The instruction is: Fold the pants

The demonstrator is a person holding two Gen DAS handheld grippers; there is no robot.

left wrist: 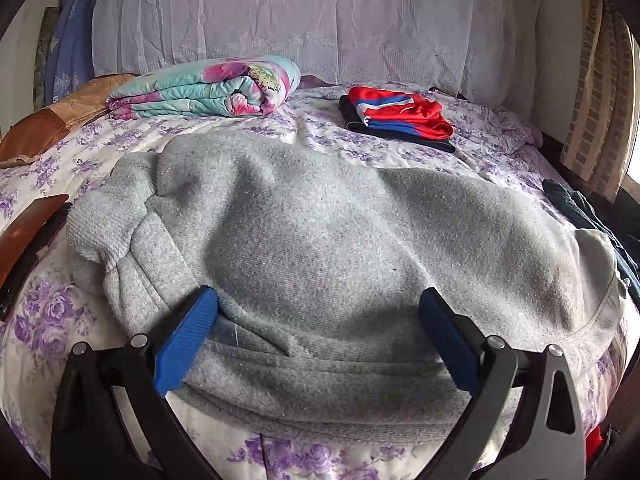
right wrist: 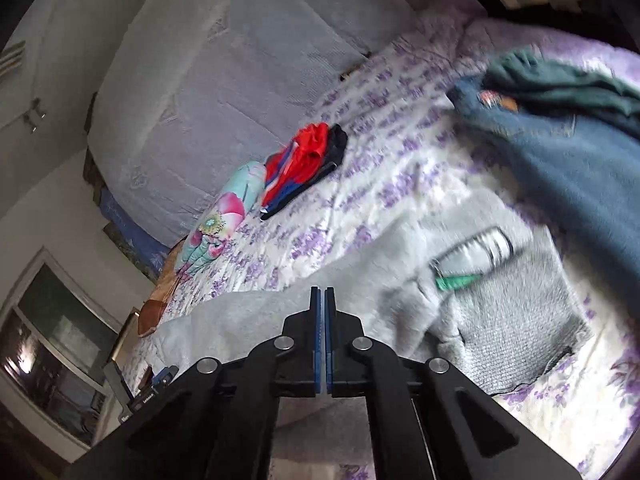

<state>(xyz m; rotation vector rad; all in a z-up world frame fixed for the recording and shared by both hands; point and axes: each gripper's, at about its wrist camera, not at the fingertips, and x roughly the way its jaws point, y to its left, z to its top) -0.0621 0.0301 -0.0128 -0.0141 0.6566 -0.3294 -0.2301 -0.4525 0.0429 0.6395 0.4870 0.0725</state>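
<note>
Grey knit pants (left wrist: 320,232) lie folded over in a broad heap on the purple-flowered bedspread (left wrist: 48,320). My left gripper (left wrist: 318,294) hangs just above their near edge, open wide. Its blue pads (left wrist: 188,340) straddle the thick near fold without pressing it. In the tilted, partly blurred right wrist view the same grey pants (right wrist: 508,320) show a waistband with a label and a green tag. My right gripper (right wrist: 323,292) is above the grey cloth, shut, with the blue pads together and nothing between them.
A rolled floral quilt (left wrist: 208,88) and a folded stack of red, blue and black clothes (left wrist: 396,114) lie at the far side by the lilac lace headboard (left wrist: 300,20). Dark blue and green garments (right wrist: 560,140) are piled to the right. A brown object (left wrist: 28,232) sits at the left edge.
</note>
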